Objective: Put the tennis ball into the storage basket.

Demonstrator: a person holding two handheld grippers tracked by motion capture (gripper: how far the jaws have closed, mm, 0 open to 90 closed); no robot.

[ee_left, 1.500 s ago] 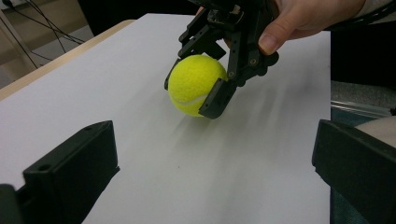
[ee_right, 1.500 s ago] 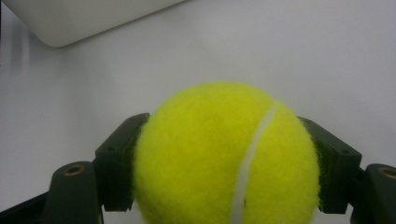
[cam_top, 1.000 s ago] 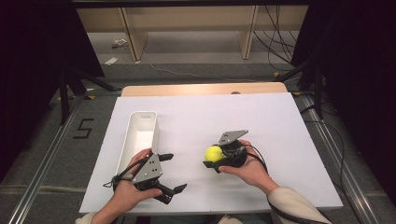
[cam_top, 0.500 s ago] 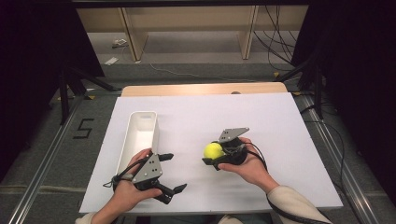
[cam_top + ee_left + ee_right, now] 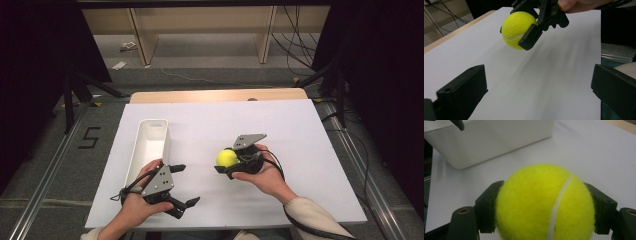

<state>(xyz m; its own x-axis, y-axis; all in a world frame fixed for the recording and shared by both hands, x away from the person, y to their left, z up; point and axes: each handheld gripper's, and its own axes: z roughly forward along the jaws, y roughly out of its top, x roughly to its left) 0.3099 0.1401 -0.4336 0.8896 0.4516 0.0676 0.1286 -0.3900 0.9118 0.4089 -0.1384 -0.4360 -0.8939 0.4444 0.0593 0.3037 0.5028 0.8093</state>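
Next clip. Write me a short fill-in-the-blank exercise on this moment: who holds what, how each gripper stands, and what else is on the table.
1. The right gripper is shut on a yellow ____ ball.
2. The left gripper holds nothing; its jaws stand ____.
3. The long white bin lies on the table nearest the person's ____ hand.
4. In the left gripper view the ball is held ____ the white table, not resting on it.

Missing words: tennis; open; left; above

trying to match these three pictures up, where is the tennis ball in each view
High view: the tennis ball sits right of centre, held in the right claw over the white table.
Left gripper view: tennis ball at upper centre, clamped by the other hand's claw.
Right gripper view: tennis ball at lower centre, between its own jaws.
Shared landmark: the white bin, also at upper left in the right gripper view.
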